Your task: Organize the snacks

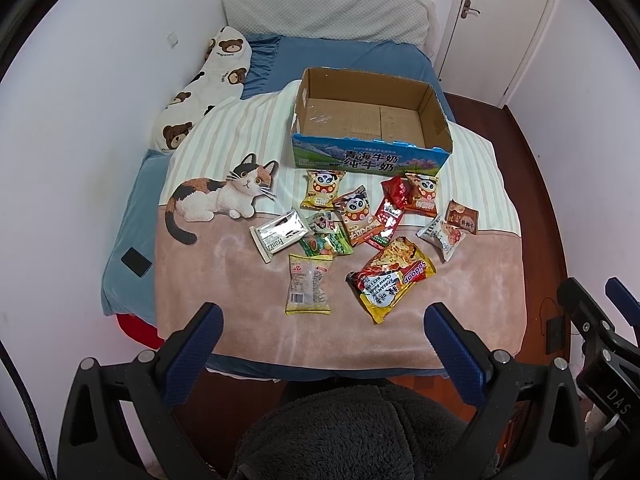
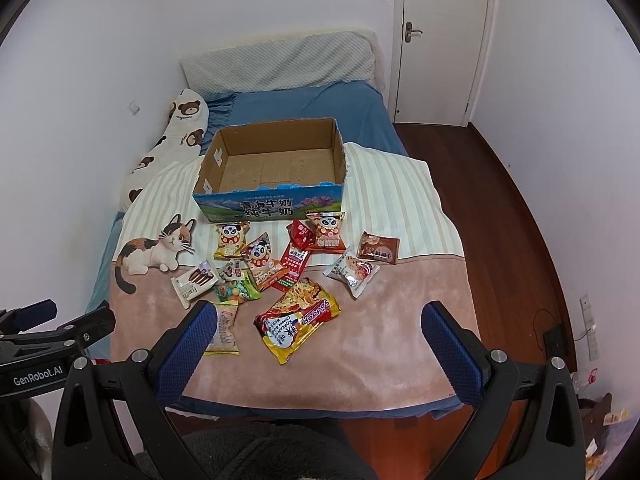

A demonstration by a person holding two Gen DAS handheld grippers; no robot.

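Cardboard box (image 1: 362, 120) empty; snacks scattered on blanket (image 1: 240, 280) at its 6 o'clock.
Left gripper (image 1: 324, 320) and right gripper (image 2: 316, 320) both spread, holding nothing. I'd take the nearest noodle packet (image 2: 298, 320) first, pinching a probably crinkly edge.

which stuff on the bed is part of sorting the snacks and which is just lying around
Part of the job:
- open brown cardboard box with blue printed front, empty
- scattered snack packets, e.g. large red-and-yellow noodle packet, silver wafer packet

Just lying about:
- flat black rectangular phone-like object
- white bear-print pillow
- grey textured pillow
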